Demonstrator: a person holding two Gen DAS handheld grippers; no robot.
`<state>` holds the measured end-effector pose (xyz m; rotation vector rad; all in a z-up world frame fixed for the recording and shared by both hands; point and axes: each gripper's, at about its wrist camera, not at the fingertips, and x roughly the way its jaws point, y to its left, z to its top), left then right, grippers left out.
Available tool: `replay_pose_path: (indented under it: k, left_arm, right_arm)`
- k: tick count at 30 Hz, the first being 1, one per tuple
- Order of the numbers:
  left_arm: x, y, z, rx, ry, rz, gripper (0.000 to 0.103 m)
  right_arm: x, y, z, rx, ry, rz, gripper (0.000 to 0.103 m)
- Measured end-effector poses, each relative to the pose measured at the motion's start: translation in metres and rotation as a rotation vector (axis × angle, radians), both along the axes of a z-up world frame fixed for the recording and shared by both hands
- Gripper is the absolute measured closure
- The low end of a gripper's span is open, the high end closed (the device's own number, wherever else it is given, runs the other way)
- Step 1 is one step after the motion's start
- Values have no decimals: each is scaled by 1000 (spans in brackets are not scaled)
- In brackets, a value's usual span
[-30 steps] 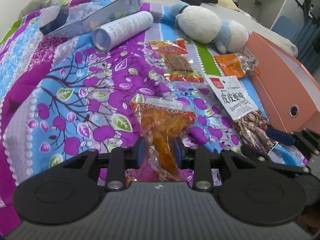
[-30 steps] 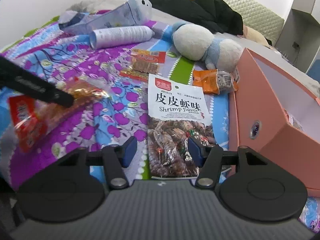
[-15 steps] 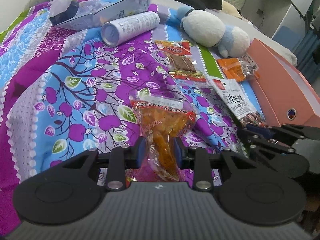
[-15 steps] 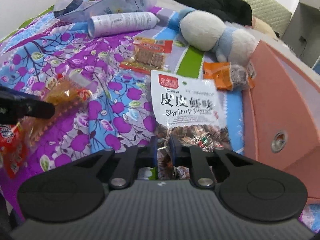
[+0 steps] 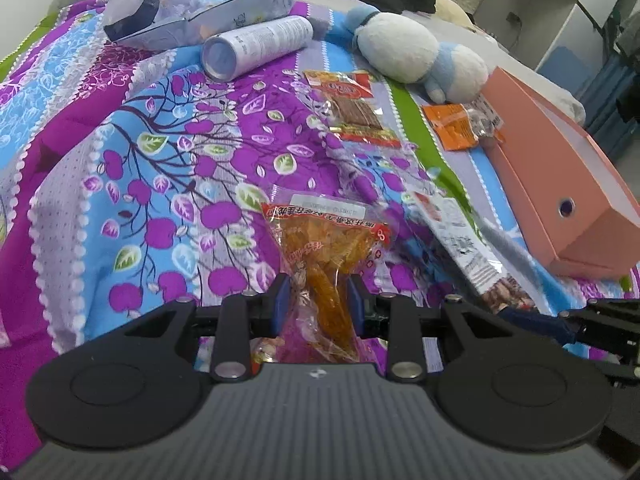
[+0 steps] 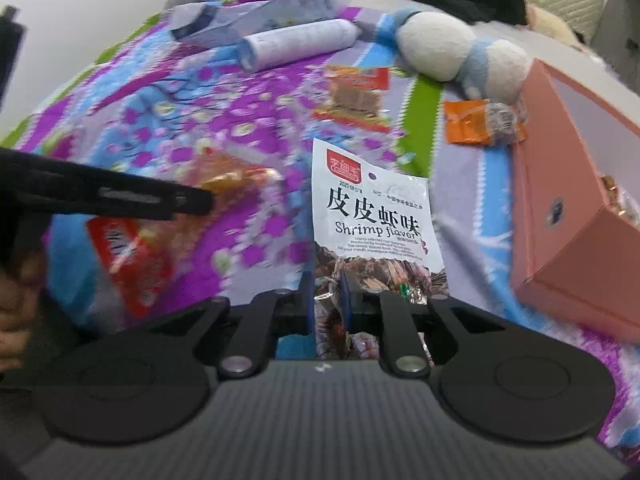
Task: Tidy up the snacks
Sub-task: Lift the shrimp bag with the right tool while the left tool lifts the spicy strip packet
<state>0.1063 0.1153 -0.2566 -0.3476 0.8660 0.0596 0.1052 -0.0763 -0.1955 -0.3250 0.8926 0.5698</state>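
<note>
My left gripper (image 5: 316, 304) is shut on a clear bag of orange dried strips (image 5: 324, 240), which stands up over the flowered bedspread (image 5: 160, 168). My right gripper (image 6: 326, 300) is shut on the lower edge of a white "Shrimp flavor" bag (image 6: 372, 208), held up off the bedspread. In the left wrist view the shrimp bag (image 5: 460, 240) is blurred at the right, with the right gripper (image 5: 560, 320) below it. The right wrist view shows the left gripper (image 6: 120, 196) with the orange bag (image 6: 232, 176). An open pink box (image 6: 572, 216) lies to the right.
A red-labelled bag of brown strips (image 5: 352, 108) and an orange packet (image 5: 460, 126) lie beyond, near the pink box (image 5: 560, 184). Farther back are a plush toy (image 5: 412, 52), a white cylinder (image 5: 256, 46) and a silver pouch (image 5: 208, 20). A hand (image 6: 12, 320) shows at left.
My right gripper went from open around the shrimp bag to shut on its lower edge, then lifted it off the bedspread. The left gripper kept its hold on the orange bag.
</note>
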Motion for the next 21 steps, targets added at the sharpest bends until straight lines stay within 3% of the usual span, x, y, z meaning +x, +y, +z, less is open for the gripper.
replay_pose_path:
  k: [2, 4, 5, 6, 9, 12, 13, 14, 15, 21]
  left_arm:
    - [-3, -1, 0, 4, 1, -1, 67]
    - [-4, -2, 1, 11, 3, 2, 58]
    - [-4, -2, 1, 15, 9, 9, 48]
    - [-4, -1, 1, 14, 16, 15, 38]
    - [-4, 3, 0, -19, 24, 23, 28]
    - [-3, 3, -2, -21, 24, 16, 18]
    - [-3, 2, -3, -15, 25, 5, 17]
    - [-2, 0, -3, -7, 26, -1, 17]
    - [-2, -1, -3, 1, 25, -4, 16]
    - [0, -9, -5, 50, 30, -42, 13]
  right_arm:
    - [-6, 2, 0, 29, 20, 16, 84]
    - [-6, 3, -2, 40, 48, 23, 83]
    - [-5, 2, -2, 48, 60, 26, 79]
    - [-4, 1, -2, 53, 60, 25, 66]
    - [-3, -7, 3, 71, 23, 12, 32]
    - [1, -18, 5, 91, -14, -11, 30]
    - [4, -21, 4, 84, -22, -23, 28]
    - [8, -24, 1, 70, -28, -38, 18]
    - [12, -27, -2, 58, -29, -48, 17]
    - [33, -37, -23, 59, 26, -60, 17]
